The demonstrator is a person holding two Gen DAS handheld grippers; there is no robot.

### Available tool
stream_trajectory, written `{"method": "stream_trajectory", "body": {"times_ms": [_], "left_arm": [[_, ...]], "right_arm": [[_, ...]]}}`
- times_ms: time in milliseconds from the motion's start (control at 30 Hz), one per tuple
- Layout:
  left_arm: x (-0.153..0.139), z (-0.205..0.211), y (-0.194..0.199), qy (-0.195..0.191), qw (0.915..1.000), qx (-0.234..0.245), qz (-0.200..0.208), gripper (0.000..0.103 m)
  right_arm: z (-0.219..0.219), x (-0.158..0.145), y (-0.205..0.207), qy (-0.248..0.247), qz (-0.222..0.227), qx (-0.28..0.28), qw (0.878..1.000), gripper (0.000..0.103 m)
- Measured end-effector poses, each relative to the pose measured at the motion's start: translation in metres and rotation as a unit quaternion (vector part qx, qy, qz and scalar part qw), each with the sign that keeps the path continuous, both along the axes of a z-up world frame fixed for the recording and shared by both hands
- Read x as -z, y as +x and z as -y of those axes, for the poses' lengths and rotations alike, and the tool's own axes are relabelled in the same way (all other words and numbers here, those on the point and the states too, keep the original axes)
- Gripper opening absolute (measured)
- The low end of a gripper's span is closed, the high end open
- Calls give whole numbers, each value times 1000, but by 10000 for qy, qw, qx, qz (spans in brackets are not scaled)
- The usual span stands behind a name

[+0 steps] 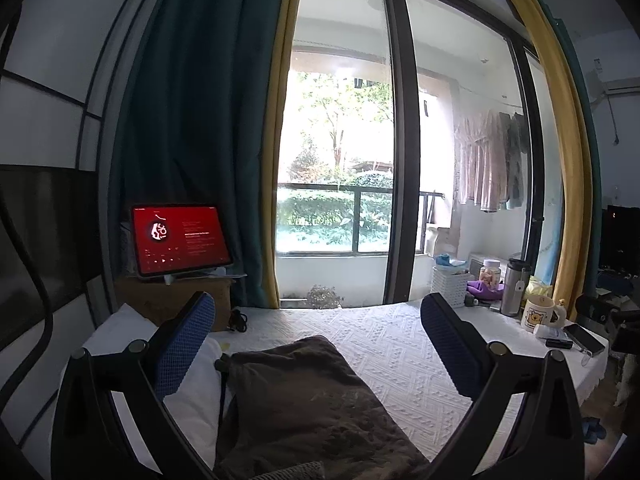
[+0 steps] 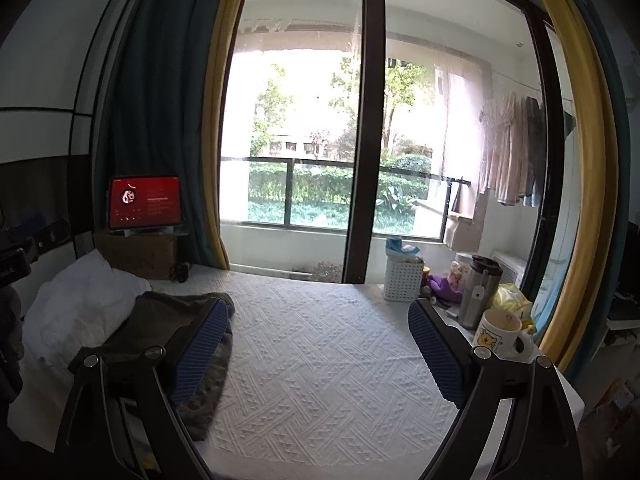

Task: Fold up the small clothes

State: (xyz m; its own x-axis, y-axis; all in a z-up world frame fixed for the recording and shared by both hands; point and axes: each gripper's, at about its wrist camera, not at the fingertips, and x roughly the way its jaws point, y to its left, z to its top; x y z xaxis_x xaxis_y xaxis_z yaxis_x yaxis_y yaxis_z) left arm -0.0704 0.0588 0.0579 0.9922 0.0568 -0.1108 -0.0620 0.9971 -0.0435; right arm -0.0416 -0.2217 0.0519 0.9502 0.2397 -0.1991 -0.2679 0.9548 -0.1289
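Observation:
A dark brown folded garment (image 1: 304,400) lies on the white textured bed cover (image 1: 380,344), partly over a white pillow (image 1: 192,400). My left gripper (image 1: 317,302) hovers just above it, open, with its blue pads on either side of the garment and nothing pinched. In the right wrist view the same garment (image 2: 168,320) sits at the left, partly behind the left finger (image 2: 200,352). My right gripper (image 2: 318,307) is open wide over bare cover (image 2: 320,360), and nothing is between its pads.
A tablet (image 1: 180,240) with a red screen stands on a cardboard box (image 1: 176,300) at the back left. At the right edge are a white basket (image 2: 404,280), a steel tumbler (image 2: 478,292), a bear mug (image 2: 500,330) and a phone (image 1: 588,338). Glass doors stand behind the bed.

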Motion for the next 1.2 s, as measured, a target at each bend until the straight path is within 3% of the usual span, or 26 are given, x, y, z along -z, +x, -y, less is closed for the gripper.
{"method": "stream_trajectory", "body": {"times_ms": [1200], "left_arm": [[7, 8, 2, 133, 9996, 44, -241, 102]], "right_arm": [[-2, 6, 6, -14, -144, -62, 9999, 94]]}}
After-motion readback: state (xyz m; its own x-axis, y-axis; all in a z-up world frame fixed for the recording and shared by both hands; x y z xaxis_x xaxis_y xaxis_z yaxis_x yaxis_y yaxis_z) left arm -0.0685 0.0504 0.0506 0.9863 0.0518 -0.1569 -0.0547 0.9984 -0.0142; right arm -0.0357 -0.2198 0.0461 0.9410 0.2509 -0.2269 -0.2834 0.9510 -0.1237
